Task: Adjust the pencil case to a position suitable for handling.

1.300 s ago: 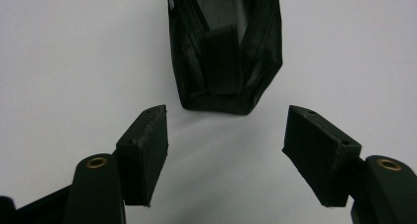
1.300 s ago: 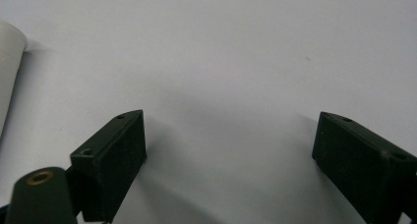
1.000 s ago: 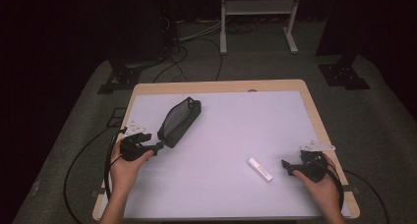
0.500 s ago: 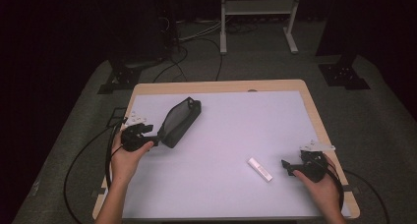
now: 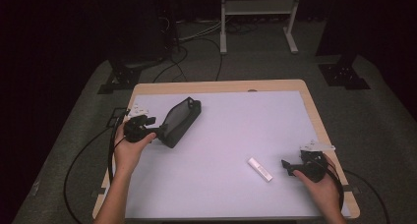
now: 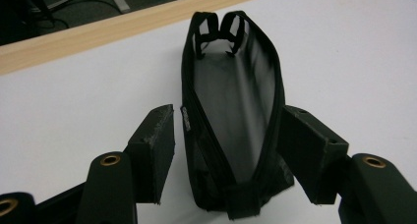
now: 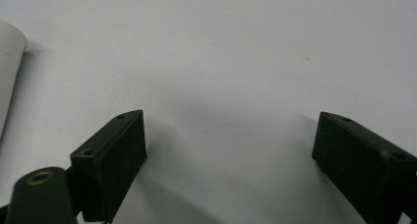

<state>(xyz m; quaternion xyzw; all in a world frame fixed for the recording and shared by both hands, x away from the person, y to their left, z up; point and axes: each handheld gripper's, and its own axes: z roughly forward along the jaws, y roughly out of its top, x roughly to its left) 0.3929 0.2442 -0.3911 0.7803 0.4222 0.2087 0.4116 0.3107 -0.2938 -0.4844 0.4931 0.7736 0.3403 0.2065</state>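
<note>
Lying between the left tool's parted jaws, a black pouch

table evenly lit, dark surroundings; soft shadows, slightly blurry close-ups.

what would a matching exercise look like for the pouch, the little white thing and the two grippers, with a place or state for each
Column one:
1. black zipped mesh pouch
2. small white oblong tube
3. left gripper
4. right gripper

Column two:
A. open, nothing between its jaws, near the table's right edge
B. lies flat on the white tabletop, just left of the right gripper
C. unzipped, gaping, on the left part of the table
D. open, one jaw on each side of the pouch's near end

Pairs: 1-C, 2-B, 3-D, 4-A
</note>
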